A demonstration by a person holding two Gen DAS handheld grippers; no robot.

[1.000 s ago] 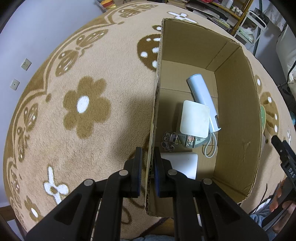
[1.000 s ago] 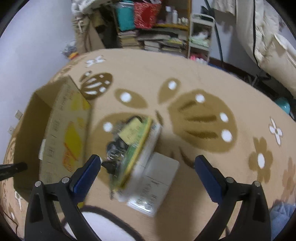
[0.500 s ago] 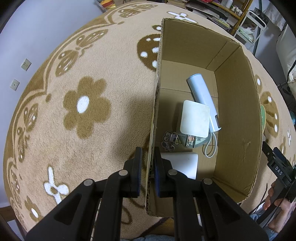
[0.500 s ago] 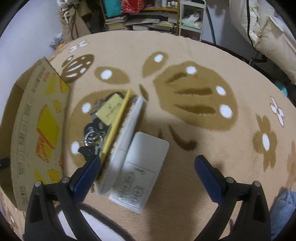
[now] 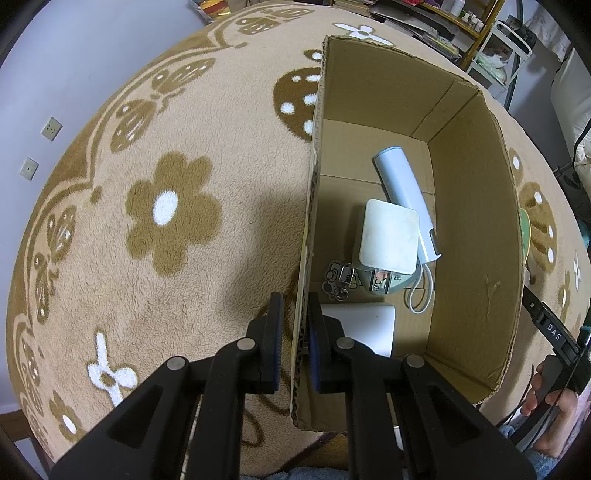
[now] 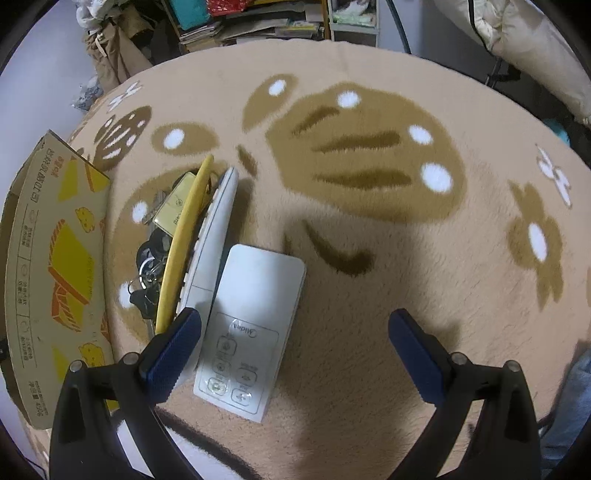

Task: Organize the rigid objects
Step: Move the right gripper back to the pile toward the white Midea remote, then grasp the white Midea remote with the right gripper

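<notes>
My left gripper is shut on the near wall of an open cardboard box, one finger outside and one inside. Inside lie a pale blue tube, a white square adapter, a metal keychain and a white flat slab. My right gripper hangs open above a white flat remote on the rug. Left of the remote lie a long white remote, a yellow-edged flat thing, a green tag and a bunch of keys. The box's printed outer wall stands at far left.
A tan rug with brown flowers covers the floor. Shelves with books and clutter stand at the far edge. A hand on the right gripper's handle shows at the lower right of the left wrist view. White bedding lies at top right.
The right gripper has sunk toward the rug and rolled a little; the white flat remote now sits between its open fingers. The left gripper and the box have stayed still.
</notes>
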